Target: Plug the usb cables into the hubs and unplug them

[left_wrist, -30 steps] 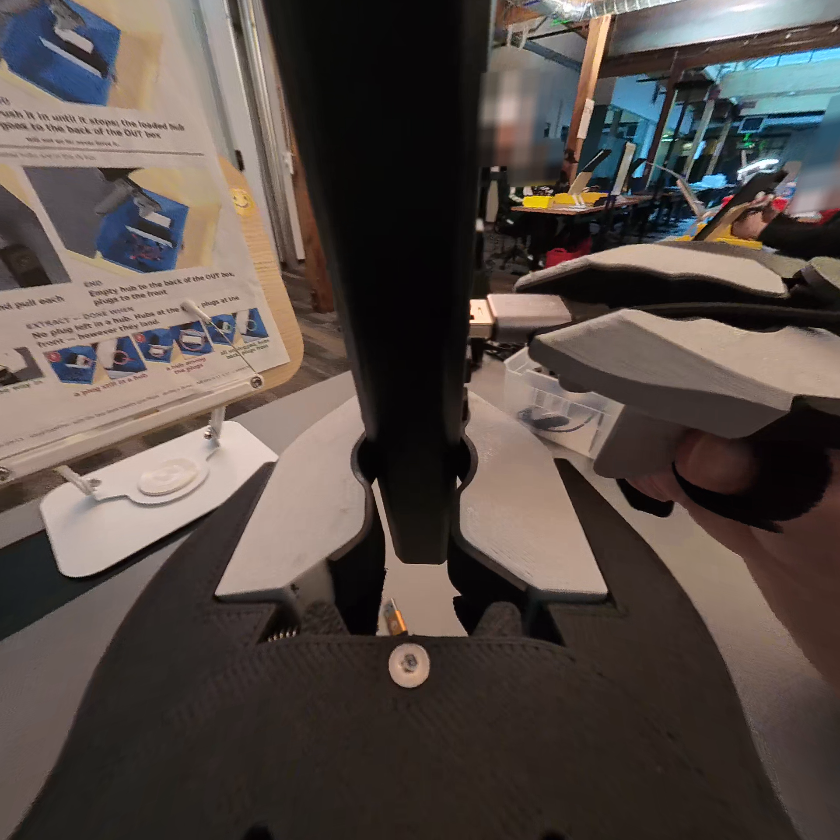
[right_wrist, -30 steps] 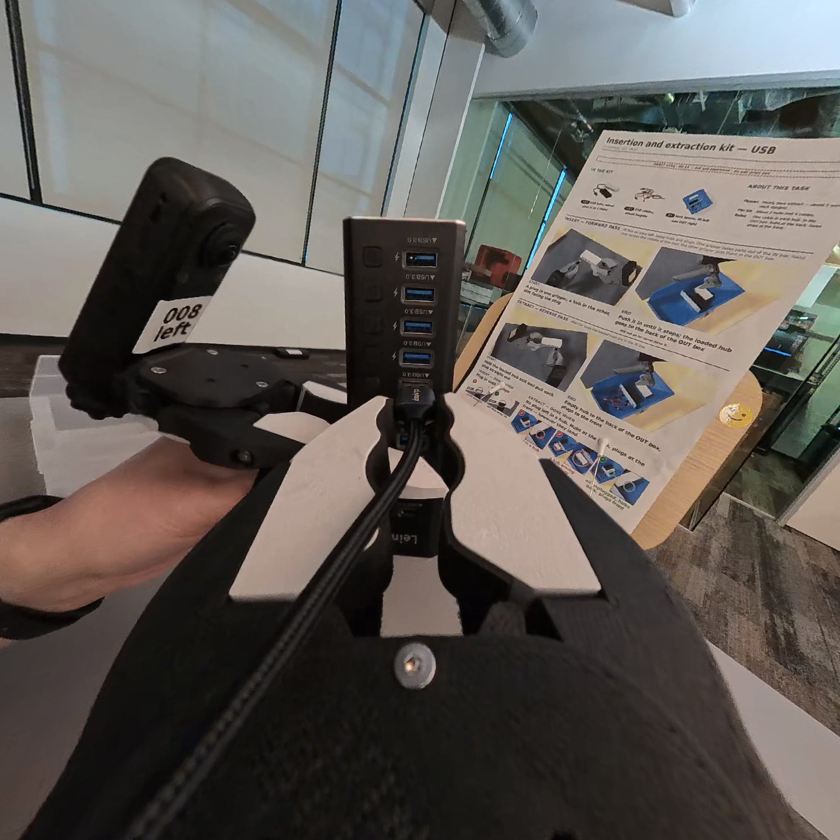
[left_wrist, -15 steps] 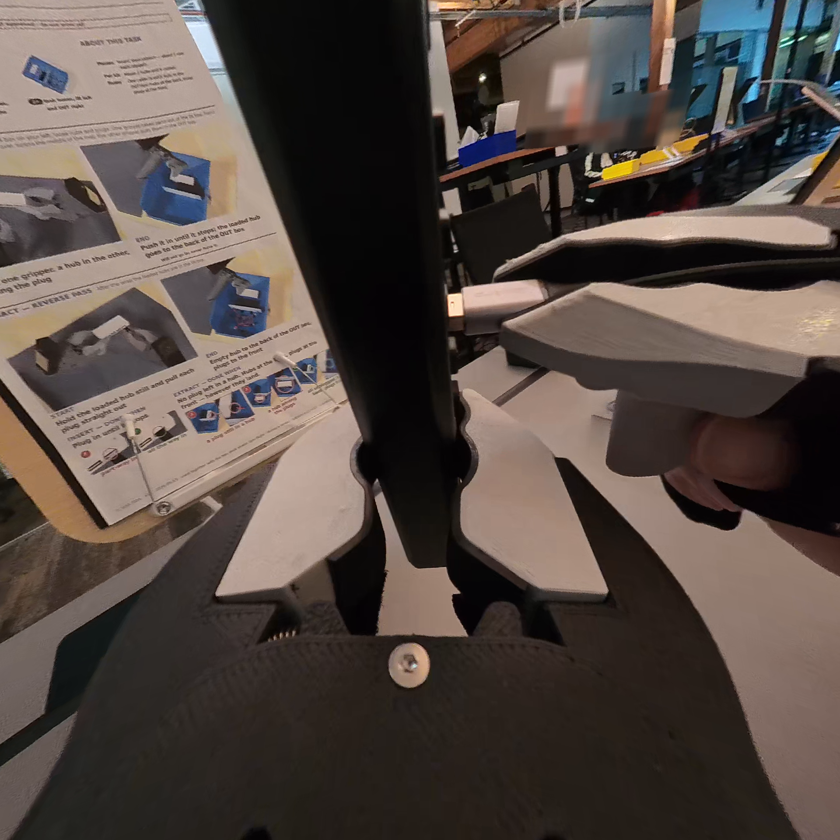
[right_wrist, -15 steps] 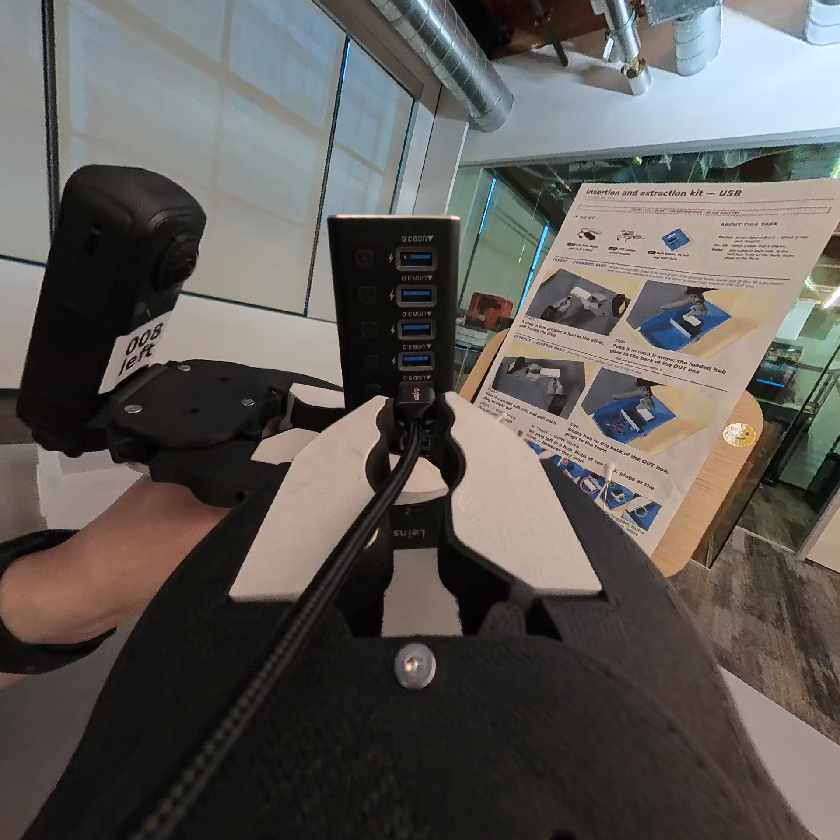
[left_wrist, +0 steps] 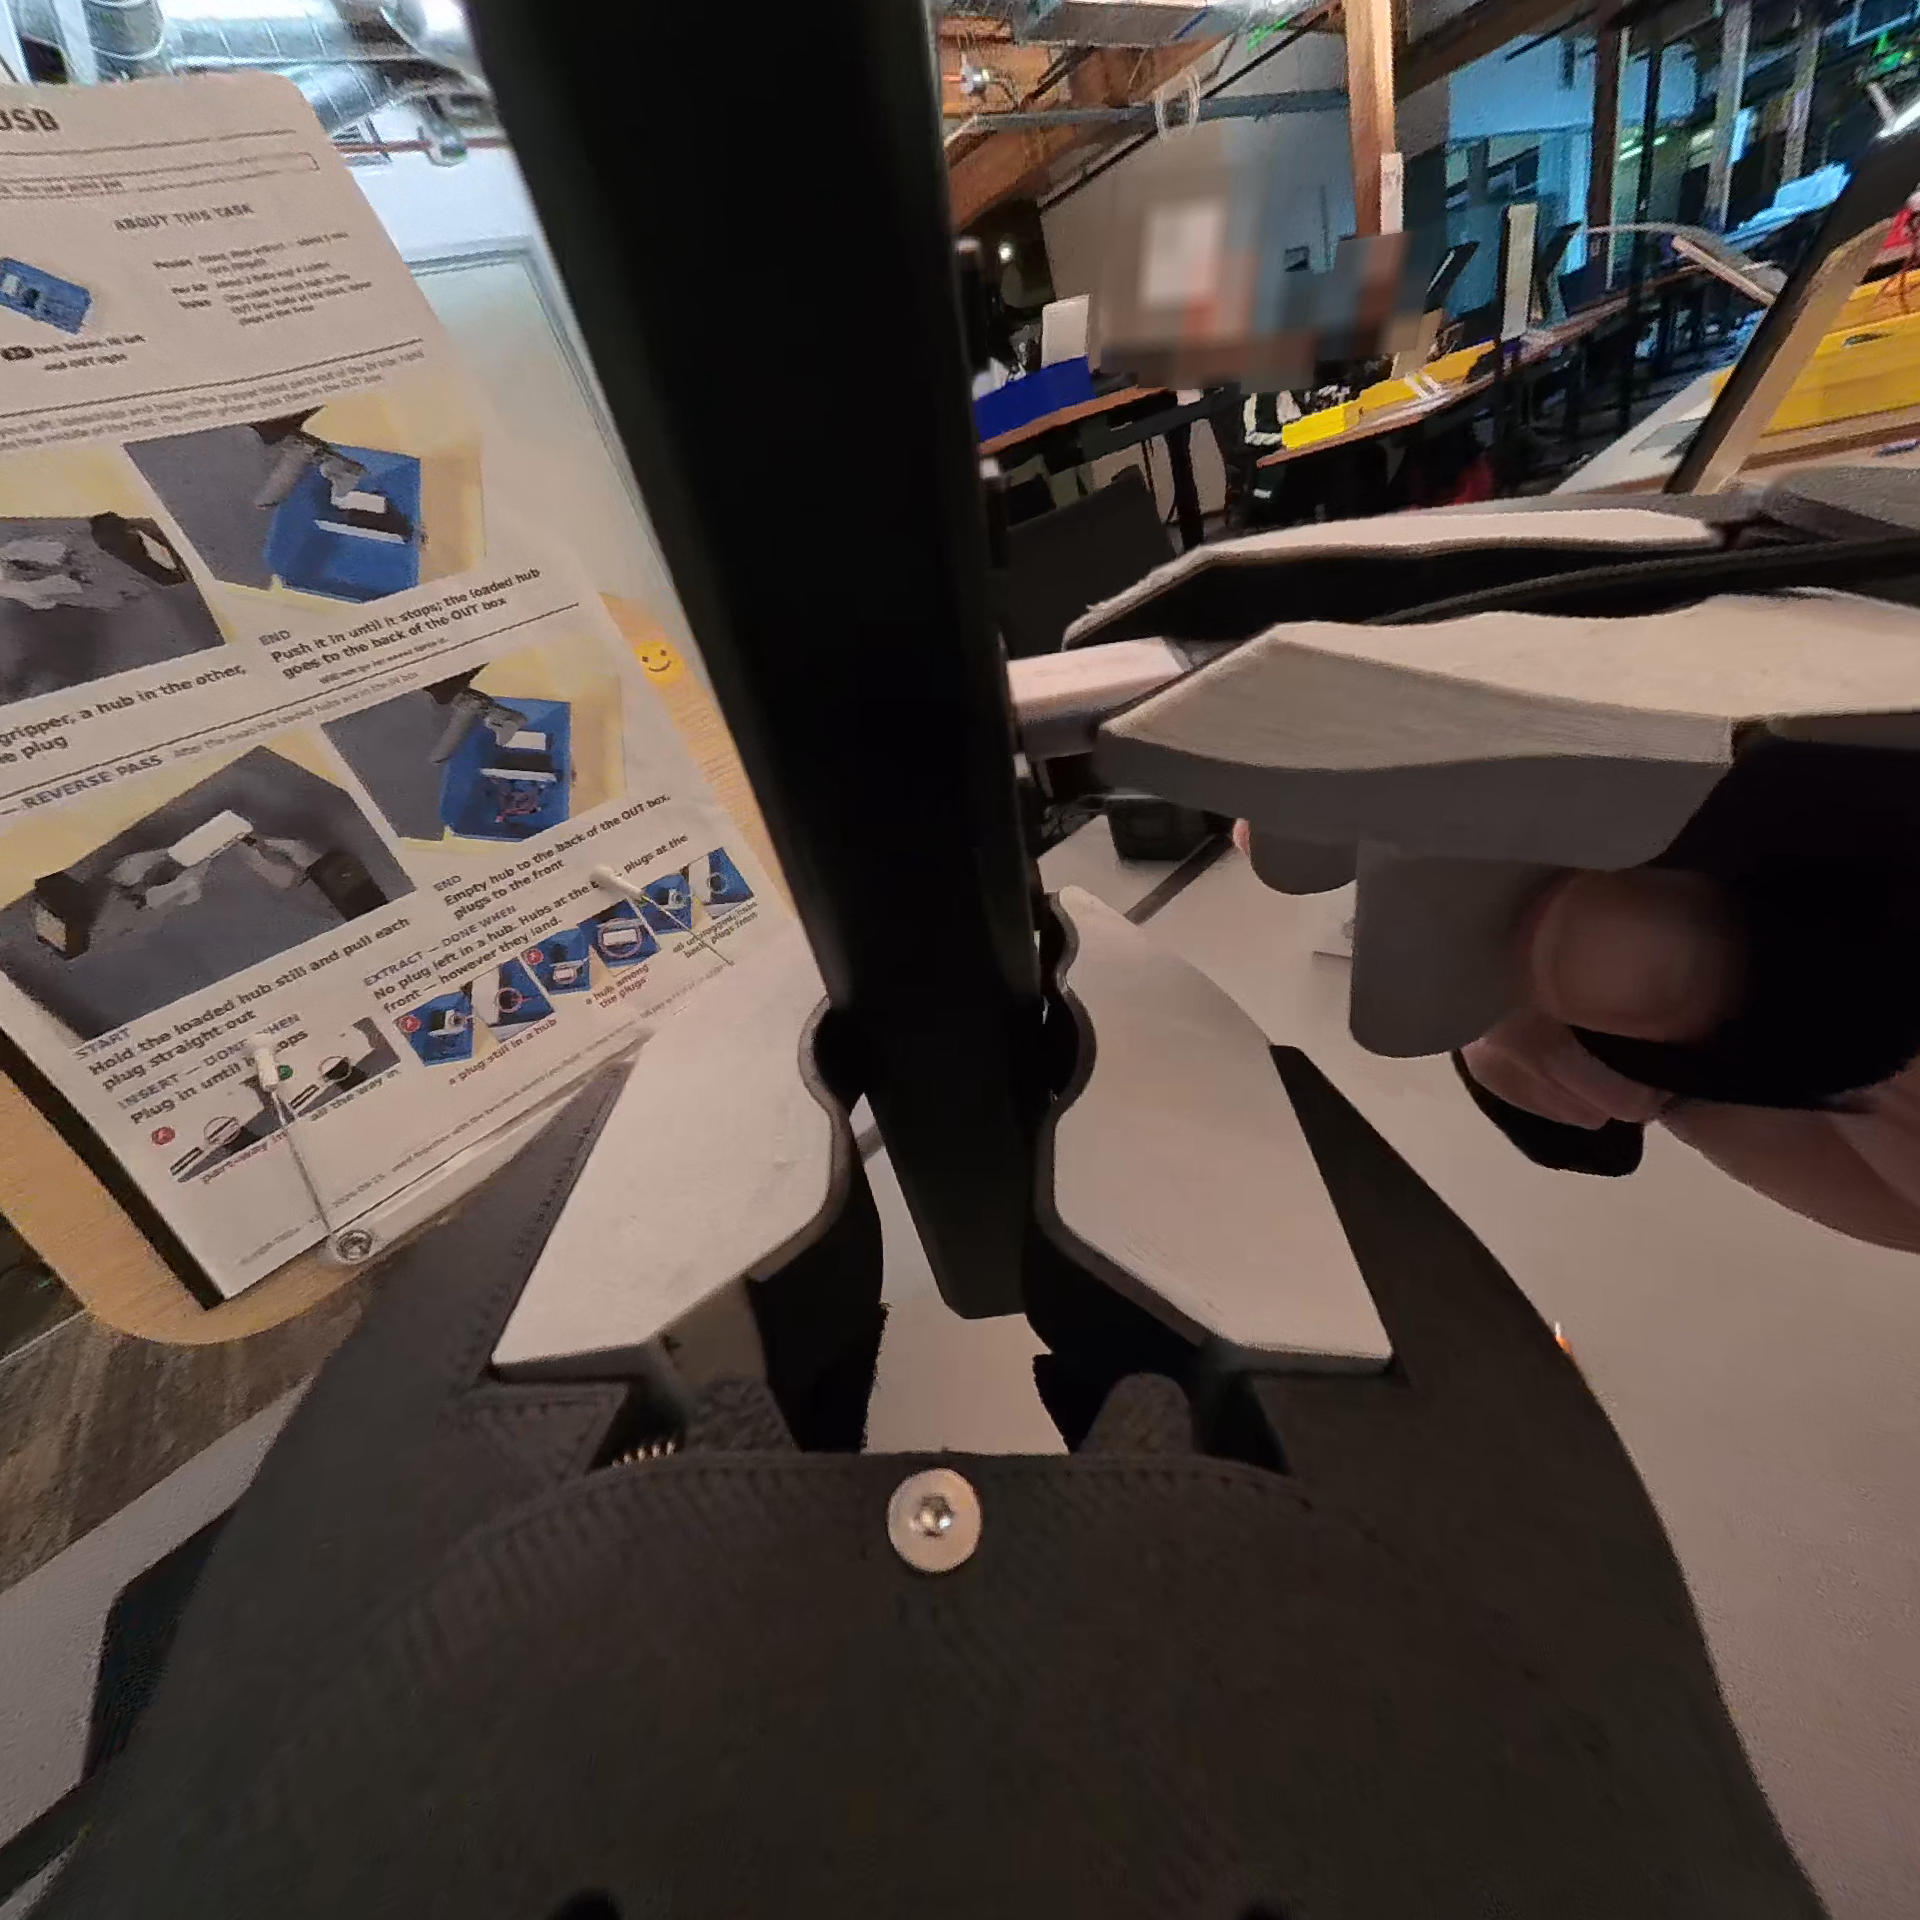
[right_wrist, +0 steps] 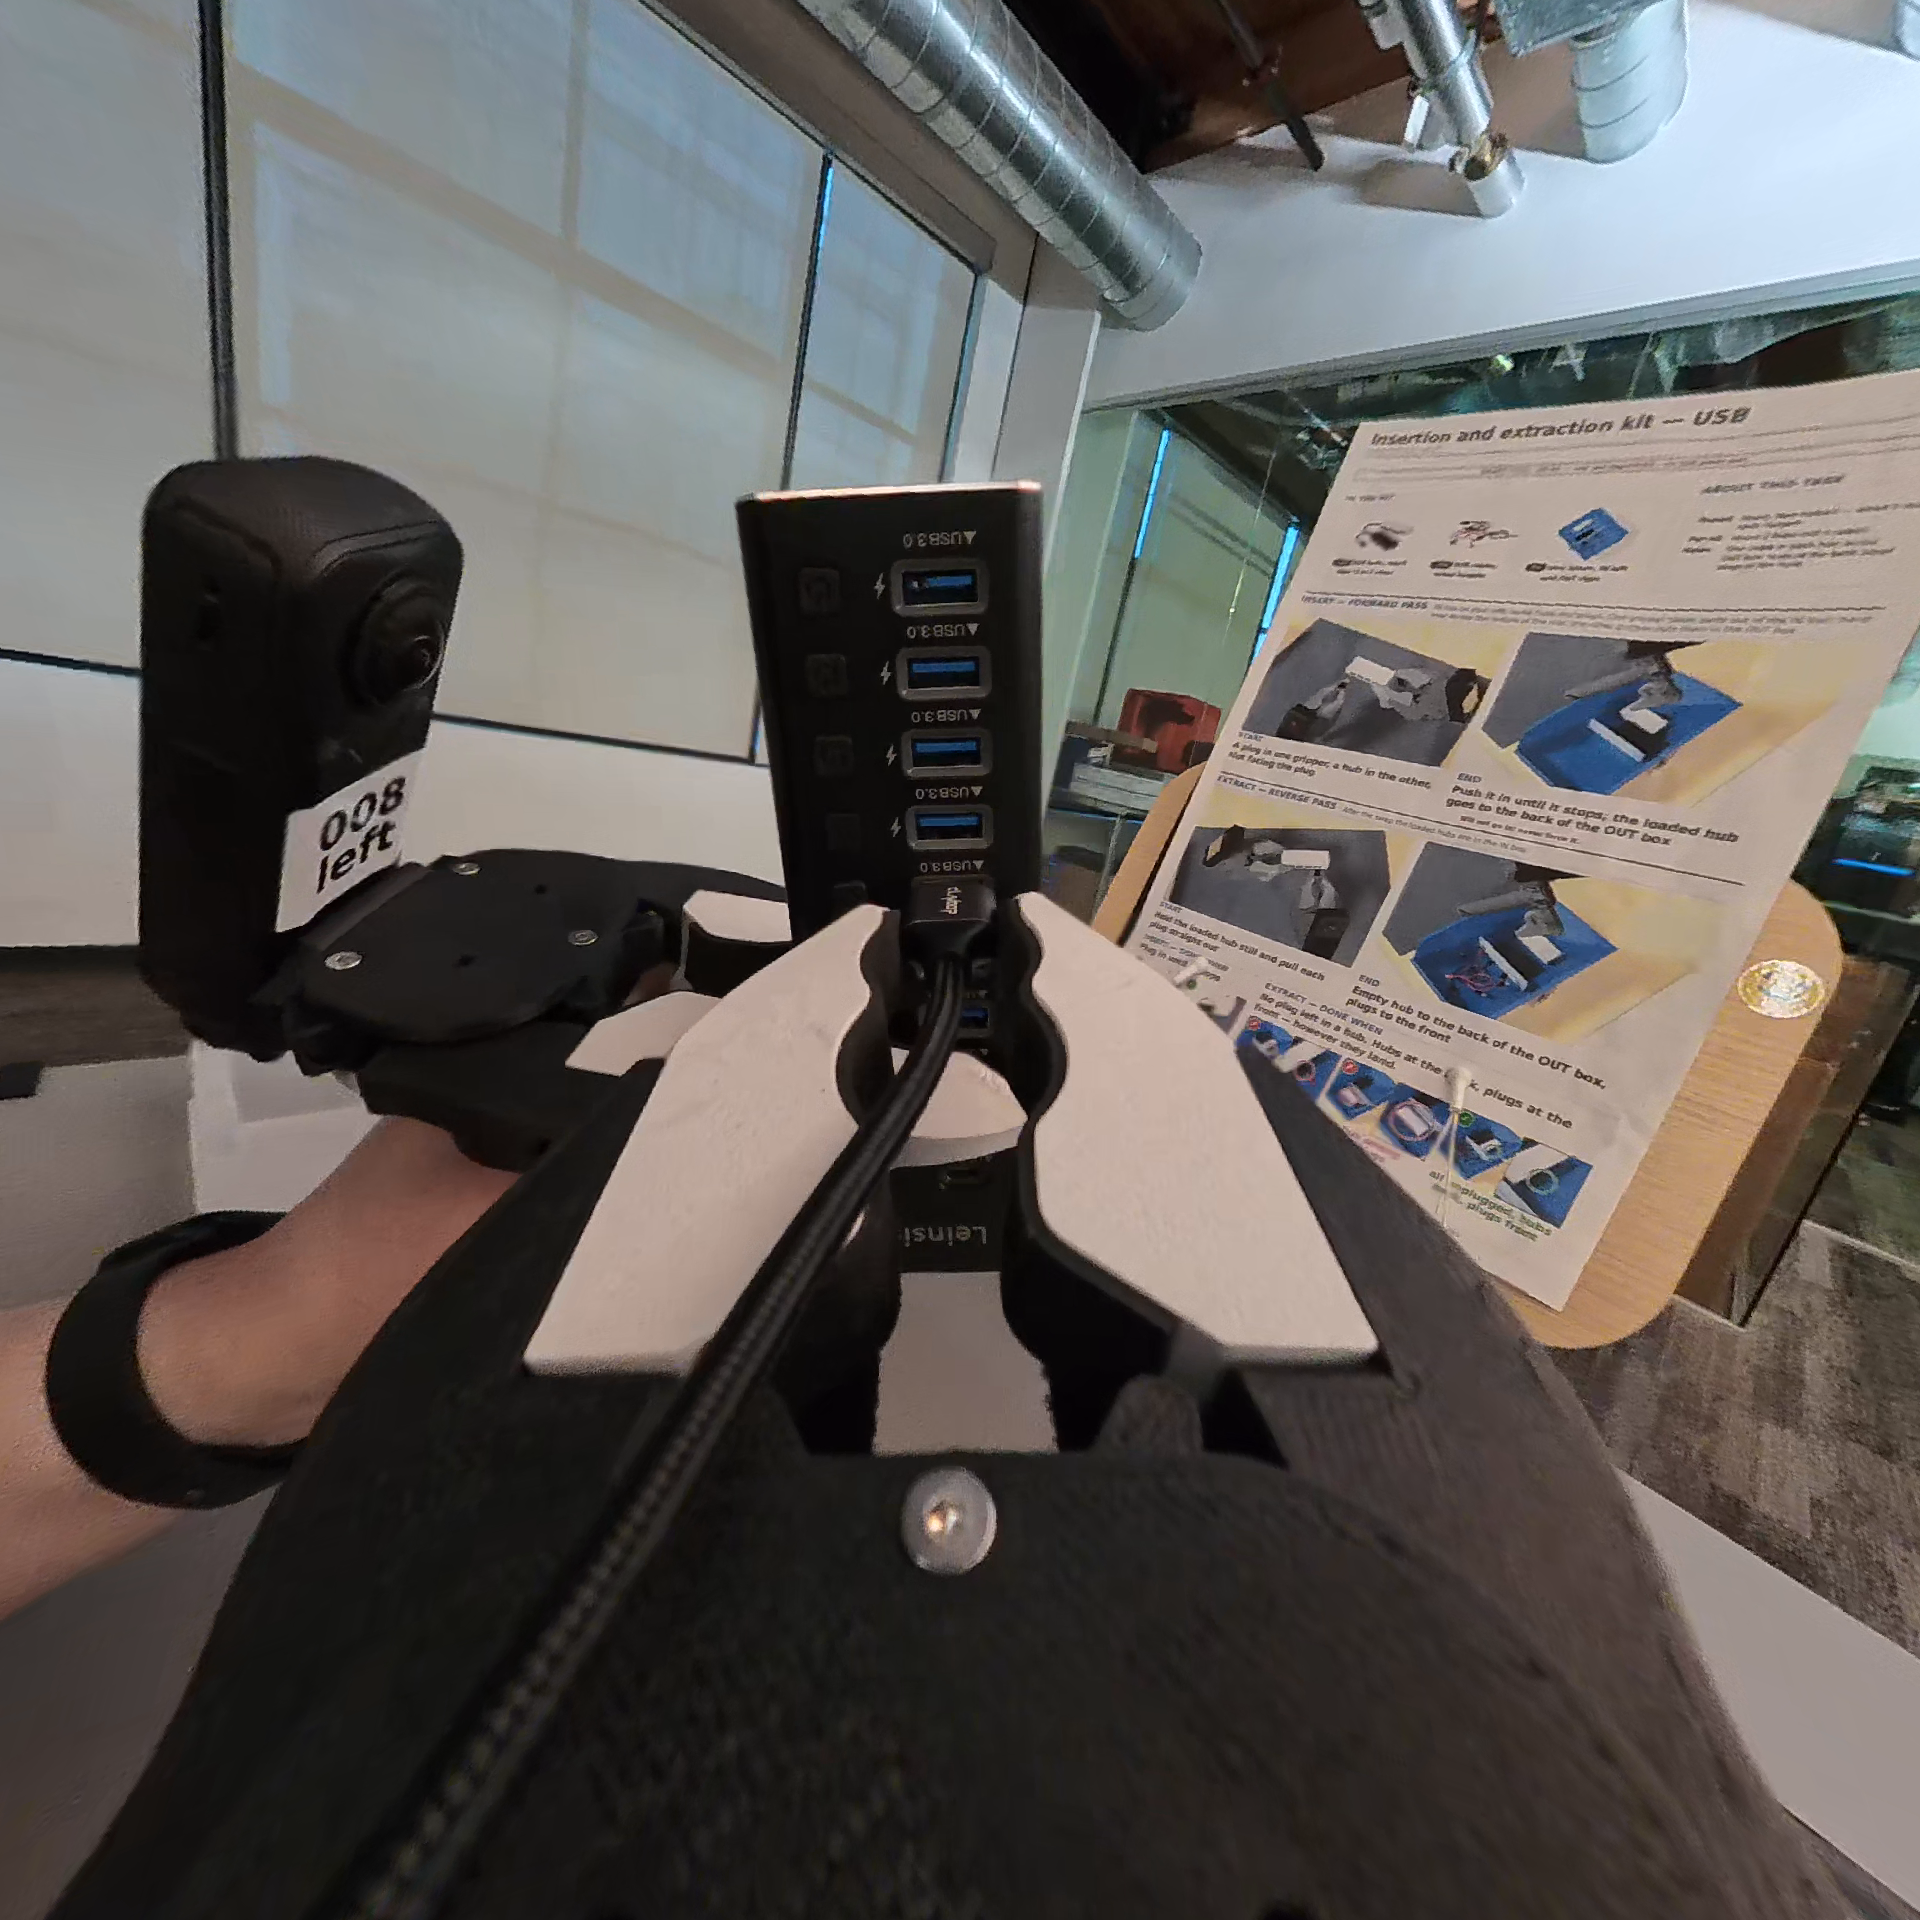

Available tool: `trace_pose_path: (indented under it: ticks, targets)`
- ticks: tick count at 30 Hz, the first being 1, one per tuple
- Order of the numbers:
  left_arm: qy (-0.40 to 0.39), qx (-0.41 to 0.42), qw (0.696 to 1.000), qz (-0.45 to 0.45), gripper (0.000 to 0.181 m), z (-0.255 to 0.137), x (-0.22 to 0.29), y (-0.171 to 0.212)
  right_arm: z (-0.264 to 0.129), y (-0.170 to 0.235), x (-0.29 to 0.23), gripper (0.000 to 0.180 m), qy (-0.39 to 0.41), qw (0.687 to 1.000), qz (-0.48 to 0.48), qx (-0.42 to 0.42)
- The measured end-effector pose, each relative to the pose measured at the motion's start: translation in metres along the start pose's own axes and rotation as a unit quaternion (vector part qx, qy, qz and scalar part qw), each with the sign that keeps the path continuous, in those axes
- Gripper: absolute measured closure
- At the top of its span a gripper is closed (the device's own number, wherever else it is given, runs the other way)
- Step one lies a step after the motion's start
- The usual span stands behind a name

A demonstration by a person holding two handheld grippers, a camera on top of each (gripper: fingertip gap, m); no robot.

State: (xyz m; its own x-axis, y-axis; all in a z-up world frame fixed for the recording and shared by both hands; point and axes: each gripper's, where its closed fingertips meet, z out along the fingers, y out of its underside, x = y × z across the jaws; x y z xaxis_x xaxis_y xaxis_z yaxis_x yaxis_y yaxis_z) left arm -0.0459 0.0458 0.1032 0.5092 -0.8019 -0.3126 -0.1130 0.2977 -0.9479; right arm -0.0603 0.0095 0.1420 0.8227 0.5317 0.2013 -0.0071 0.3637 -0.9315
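**One plug at the hub, four sockets bare**

Nearest in the left wrist view, the left tongs (left_wrist: pixel 940 1091) are clenched on the lower end of the black hub (left_wrist: pixel 748 520), which stands upright between them and rises out of the top of the picture. In the right wrist view, the right tongs (right_wrist: pixel 951 977) are clamped on a black plug (right_wrist: pixel 951 904), its braided cable (right_wrist: pixel 727 1371) trailing back over the tool toward the camera.

The plug sits against the hub's (right_wrist: pixel 894 675) port face, at the fifth socket down. Whether it is fully seated, going in or coming out cannot be told from these views; seen from the left side, the plug body (left_wrist: pixel 1091 681) reaches right up to the hub's edge. Above it, four blue sockets (right_wrist: pixel 940 670) are empty. So, as a judgement, the task is at an early or middle point: one cable engaged, several sockets unfilled, or else already emptied.

Both tools hang above the pale table (left_wrist: pixel 1714 1455). Just beyond stands a printed instruction sheet (right_wrist: pixel 1507 831) on a wooden board (right_wrist: pixel 1745 1174).

As for containers, the corner of a clear bin (right_wrist: pixel 223 1101) shows behind the left tool; its contents are hidden. Far off, yellow bins (left_wrist: pixel 1340 421) sit on distant desks.
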Motion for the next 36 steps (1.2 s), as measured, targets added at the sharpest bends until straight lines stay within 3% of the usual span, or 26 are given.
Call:
trace_pose_path:
  ticks: [8,12,15,21,25,28,32,36]
  targets:
    - [-0.016,-0.005,1.000,0.005,0.151,0.002,-0.002,0.003,0.001,0.001,0.000,0.162,0.017,1.000,-0.006,-0.005]
    - [0.012,-0.015,0.998,-0.057,0.152,0.008,-0.007,0.013,0.006,0.010,0.004,0.161,0.003,1.000,-0.015,-0.020]
    - [0.025,-0.025,0.993,-0.112,0.152,0.015,-0.022,0.038,0.016,0.041,0.007,0.135,-0.020,0.996,-0.020,-0.083]
    - [-0.004,-0.045,0.977,-0.209,0.152,0.017,-0.069,0.111,0.017,0.106,0.034,0.137,-0.060,0.989,0.004,-0.134]
    - [0.001,-0.073,0.981,-0.180,0.152,0.018,-0.074,0.151,0.006,0.163,0.063,0.136,-0.055,0.974,-0.009,-0.219]
    - [0.022,-0.096,0.976,-0.195,0.152,0.023,-0.065,0.173,-0.004,0.201,0.091,0.137,-0.007,0.957,-0.023,-0.288]
    - [0.053,-0.126,0.969,-0.205,0.152,0.029,-0.047,0.192,-0.011,0.220,0.109,0.139,0.018,0.951,-0.009,-0.308]
    - [0.078,-0.100,0.961,-0.244,0.152,0.030,-0.041,0.182,-0.030,0.242,0.140,0.140,0.075,0.930,-0.018,-0.359]
